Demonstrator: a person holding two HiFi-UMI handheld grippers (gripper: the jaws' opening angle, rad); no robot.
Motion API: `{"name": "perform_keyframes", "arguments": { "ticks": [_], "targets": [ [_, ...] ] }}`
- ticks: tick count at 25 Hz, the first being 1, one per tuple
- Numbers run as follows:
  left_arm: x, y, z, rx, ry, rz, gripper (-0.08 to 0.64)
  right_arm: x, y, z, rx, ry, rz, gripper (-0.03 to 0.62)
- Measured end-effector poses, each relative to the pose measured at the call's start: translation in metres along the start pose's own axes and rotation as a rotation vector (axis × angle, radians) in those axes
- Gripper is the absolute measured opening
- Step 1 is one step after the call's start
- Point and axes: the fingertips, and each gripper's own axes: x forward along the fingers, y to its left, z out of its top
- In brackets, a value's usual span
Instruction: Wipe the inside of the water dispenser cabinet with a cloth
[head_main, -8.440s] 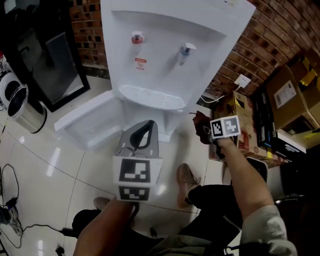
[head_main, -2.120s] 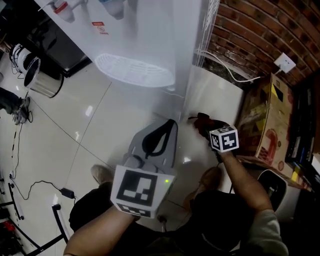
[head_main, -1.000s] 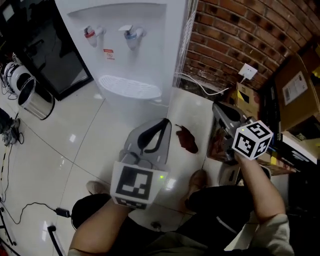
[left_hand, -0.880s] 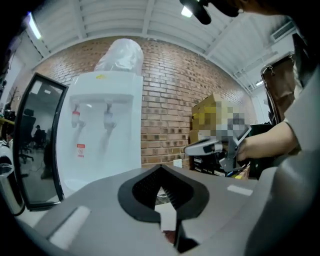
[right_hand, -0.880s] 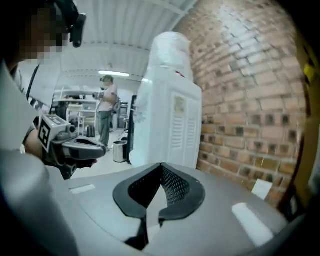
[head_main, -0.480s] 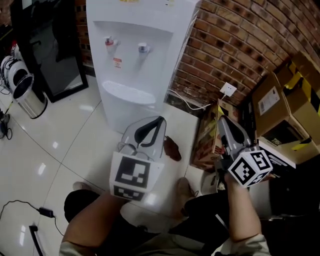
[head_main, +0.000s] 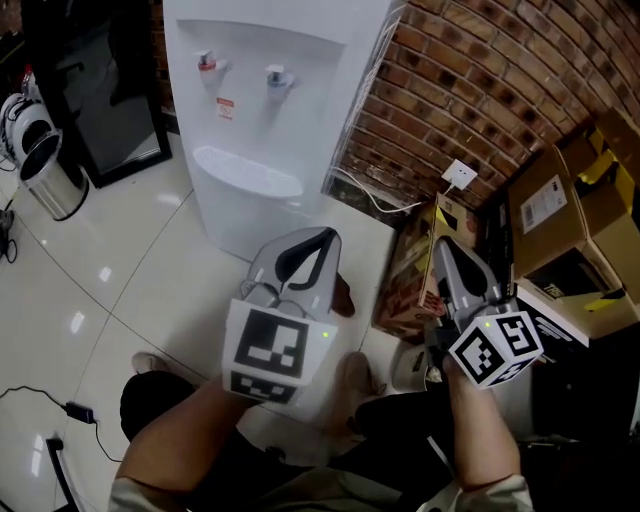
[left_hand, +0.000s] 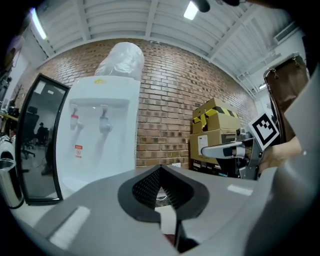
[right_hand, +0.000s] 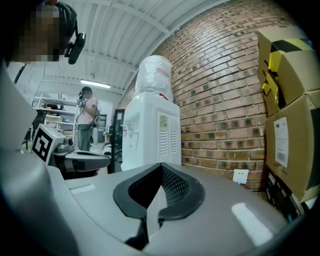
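Both claws are pressed together with nothing in them; the left claw (head_main: 322, 238) and right claw (head_main: 440, 246) just hang side by side, pointing level. The dark red cloth (head_main: 344, 297) lies on the floor, peeking out beside the left claw. It's near the foot of the white water dispenser (head_main: 262, 120) by the brick wall (head_main: 470, 90).

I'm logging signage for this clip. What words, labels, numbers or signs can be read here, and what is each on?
No text can be read in any view.
Red sticker on the water dispenser front, below the taps: too small to read.
White label on the cardboard box: too small to read.
Side label on the dispenser: blurred.
Square markers: black-and-white patterns, no letters.
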Motion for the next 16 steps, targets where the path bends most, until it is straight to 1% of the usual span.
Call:
{"name": "perform_keyframes", "arguments": {
  "ticks": [6, 11, 16],
  "targets": [
    [0.01, -0.002, -0.001, -0.007, -0.014, 0.016, 0.0, 0.005, -0.006, -0.003, 0.001, 0.008, 0.017, 0.011],
    [0.013, -0.004, -0.003, -0.014, -0.003, 0.021, 0.0, 0.005, -0.007, -0.005, -0.001, 0.019, 0.031, 0.011],
    [0.017, -0.007, -0.006, -0.003, 0.01, 0.025, 0.0, 0.002, -0.012, 0.0, 0.008, 0.011, 0.038, 0.011]
  ]
}}
